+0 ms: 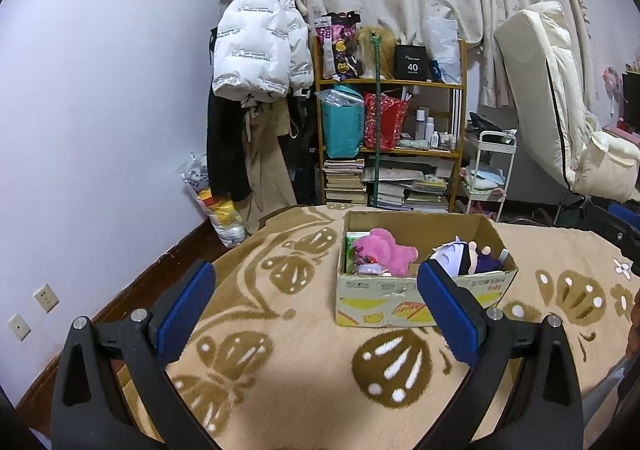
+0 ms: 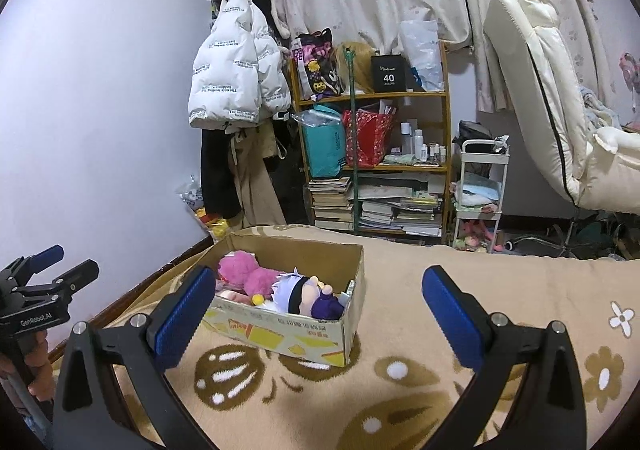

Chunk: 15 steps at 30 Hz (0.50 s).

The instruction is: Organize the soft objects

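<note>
A cardboard box (image 1: 400, 300) stands on a beige patterned blanket (image 1: 288, 362). In it lie a pink plush toy (image 1: 386, 250) and a doll with white hair and purple clothes (image 1: 468, 256). My left gripper (image 1: 316, 304) is open and empty, hovering in front of the box. In the right wrist view the box (image 2: 296, 338) sits ahead to the left with the pink plush (image 2: 252, 274) and the doll (image 2: 304, 292) inside. My right gripper (image 2: 320, 308) is open and empty above the blanket (image 2: 380, 382). The left gripper (image 2: 40, 282) shows at the far left.
Beyond the bed stand a wooden shelf (image 1: 390, 82) with bags, bottles and stacked books, a white puffer jacket (image 1: 256, 34) on a rack, a small white cart (image 1: 490, 174) and a cream chair (image 1: 560, 102). The wall (image 1: 100, 90) is at left.
</note>
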Available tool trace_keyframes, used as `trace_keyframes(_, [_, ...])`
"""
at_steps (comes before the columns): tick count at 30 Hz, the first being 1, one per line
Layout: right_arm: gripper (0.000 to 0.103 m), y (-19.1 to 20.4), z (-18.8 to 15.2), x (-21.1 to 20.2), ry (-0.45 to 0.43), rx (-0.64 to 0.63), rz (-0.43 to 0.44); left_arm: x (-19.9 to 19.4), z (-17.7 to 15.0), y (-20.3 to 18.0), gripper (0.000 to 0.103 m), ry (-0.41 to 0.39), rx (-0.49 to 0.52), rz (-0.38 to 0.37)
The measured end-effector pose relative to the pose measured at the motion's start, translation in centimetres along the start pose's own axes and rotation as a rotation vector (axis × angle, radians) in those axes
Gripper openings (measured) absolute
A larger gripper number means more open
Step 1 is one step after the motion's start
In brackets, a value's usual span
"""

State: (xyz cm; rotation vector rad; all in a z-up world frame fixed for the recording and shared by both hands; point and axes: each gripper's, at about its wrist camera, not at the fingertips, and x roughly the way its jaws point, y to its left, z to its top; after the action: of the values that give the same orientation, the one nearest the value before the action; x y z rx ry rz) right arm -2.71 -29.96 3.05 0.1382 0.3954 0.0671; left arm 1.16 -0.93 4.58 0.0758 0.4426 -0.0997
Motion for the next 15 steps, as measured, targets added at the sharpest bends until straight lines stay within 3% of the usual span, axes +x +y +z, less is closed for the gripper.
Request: trace_keyframes(15, [0.103, -0.1, -0.8, -0.6, -0.011, 0.009, -0.023, 1.0, -0.9, 0.3, 0.1, -0.006, -0.023, -0.054])
